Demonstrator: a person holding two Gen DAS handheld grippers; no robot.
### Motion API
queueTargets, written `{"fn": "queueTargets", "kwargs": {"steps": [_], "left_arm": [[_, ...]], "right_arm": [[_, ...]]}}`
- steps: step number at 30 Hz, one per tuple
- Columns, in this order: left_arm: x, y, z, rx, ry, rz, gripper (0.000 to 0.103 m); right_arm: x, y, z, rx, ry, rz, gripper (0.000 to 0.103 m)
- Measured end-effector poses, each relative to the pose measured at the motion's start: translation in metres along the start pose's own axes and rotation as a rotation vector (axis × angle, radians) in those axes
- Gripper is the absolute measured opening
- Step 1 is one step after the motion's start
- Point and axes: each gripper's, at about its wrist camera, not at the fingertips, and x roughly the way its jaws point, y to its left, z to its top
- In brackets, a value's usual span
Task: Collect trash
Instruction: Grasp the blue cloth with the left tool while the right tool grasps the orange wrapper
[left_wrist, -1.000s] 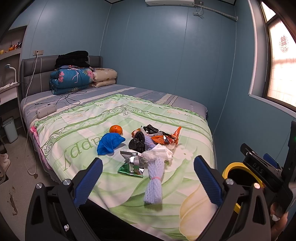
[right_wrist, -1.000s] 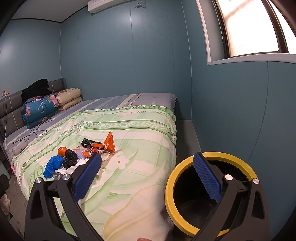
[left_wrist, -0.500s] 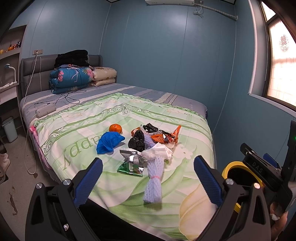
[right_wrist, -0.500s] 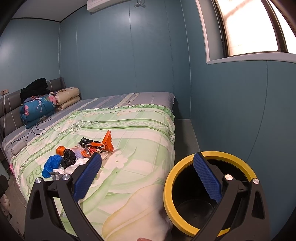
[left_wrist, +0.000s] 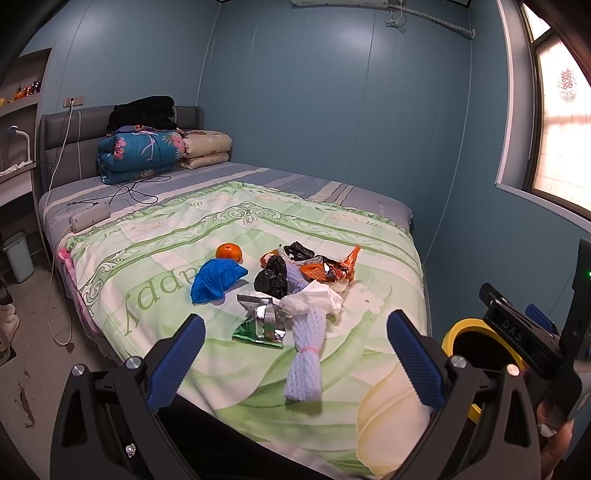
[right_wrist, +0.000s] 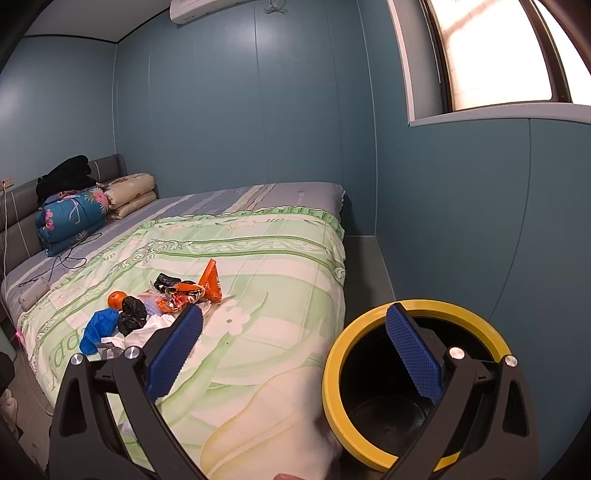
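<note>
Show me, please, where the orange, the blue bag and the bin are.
orange (left_wrist: 229, 251), left wrist view, middle of the fruit.
blue bag (left_wrist: 216, 279), left wrist view, centre of the crumpled plastic.
bin (right_wrist: 332, 363), right wrist view, left side of its yellow rim.

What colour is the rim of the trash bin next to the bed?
Yellow, around a black inside. The trash bin shows best in the right wrist view.

Dim; window (right_wrist: 491, 51) glare; fisheye-warped edges
</note>
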Motion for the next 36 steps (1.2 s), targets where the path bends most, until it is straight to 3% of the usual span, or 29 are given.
{"fn": "queueTargets", "kwargs": {"steps": [10, 19, 21, 25, 28, 30, 33, 36], "left_arm": [[0.001, 0.003, 0.001, -0.008, 0.006, 0.007, 0.095], [0.023, 0.04, 0.013, -0.044, 0.027, 0.078, 0.095], [0.032, 0.05, 0.016, -0.031, 0.028, 0.103, 0.095], [0.061, 0.074, 0.019, -0.005, 0.09, 0.047, 0.095], [0.089, 0.088, 0.02, 0.024, 0.133, 0.056, 0.095], [0.114, 0.096, 0.02, 0.052, 0.171, 0.095, 0.095], [0.147, 0.111, 0.019, 0.044, 0.224, 0.098, 0.095], [0.178, 0.127, 0.021, 0.004, 0.271, 0.078, 0.095]], "right_arm": [[0.001, 0.001, -0.001, 0.0, -0.009, -0.017, 0.095], [0.022, 0.006, 0.008, -0.018, -0.101, 0.009, 0.095], [0.033, 0.012, 0.011, -0.049, -0.108, 0.037, 0.095], [0.06, 0.018, 0.017, -0.055, -0.084, 0.108, 0.095], [0.078, 0.023, 0.024, -0.053, -0.084, 0.159, 0.095], [0.091, 0.027, 0.029, -0.037, -0.059, 0.211, 0.095], [0.122, 0.035, 0.038, 0.009, 0.024, 0.357, 0.095], [0.152, 0.05, 0.049, 0.009, 0.076, 0.427, 0.095]]}}
